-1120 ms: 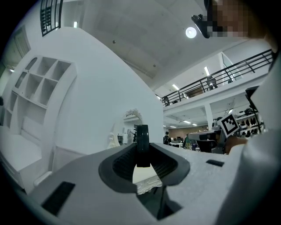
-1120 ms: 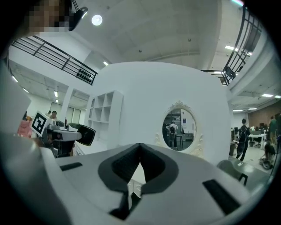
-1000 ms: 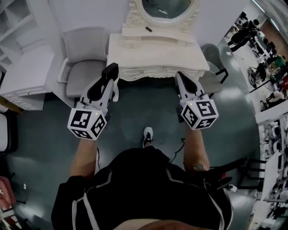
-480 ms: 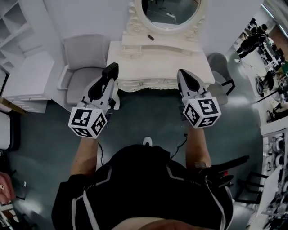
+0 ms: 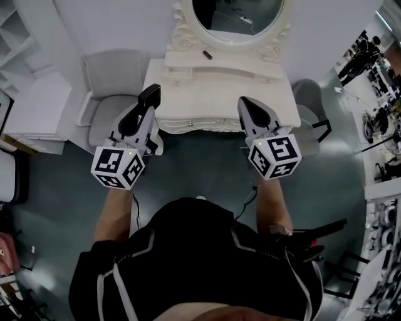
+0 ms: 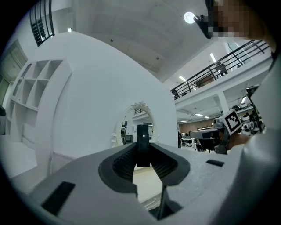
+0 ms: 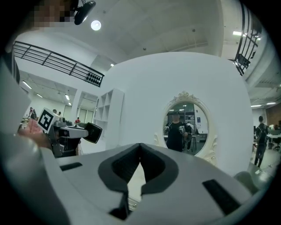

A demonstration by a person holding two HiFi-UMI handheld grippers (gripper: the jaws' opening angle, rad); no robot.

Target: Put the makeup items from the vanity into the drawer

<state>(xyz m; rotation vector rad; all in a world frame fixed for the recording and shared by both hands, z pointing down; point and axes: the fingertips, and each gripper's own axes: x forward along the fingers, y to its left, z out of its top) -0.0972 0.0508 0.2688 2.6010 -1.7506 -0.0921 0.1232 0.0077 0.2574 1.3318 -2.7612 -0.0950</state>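
Note:
A white vanity (image 5: 219, 81) with an oval mirror (image 5: 238, 12) stands straight ahead. A small dark makeup item (image 5: 207, 54) lies on its raised shelf below the mirror. My left gripper (image 5: 149, 100) hovers in front of the vanity's left corner, shut on a flat black makeup case (image 6: 142, 145) that stands edge-on between the jaw tips. The right gripper view also shows that case (image 7: 93, 132) at the left gripper's tip. My right gripper (image 5: 245, 103) is level with the vanity's front edge on the right, shut (image 7: 140, 147) and holding nothing. The vanity's drawer front (image 5: 207, 123) looks closed.
A grey armchair (image 5: 116, 100) stands left of the vanity, and a second grey chair (image 5: 307, 94) stands to its right. A white shelf unit (image 5: 37, 106) is at the far left. People and workbenches (image 5: 376, 94) fill the far right.
The person has stepped closer to the vanity and the shoe has left view. Both grippers have come slightly nearer the vanity's front edge. The jaws stand as before.

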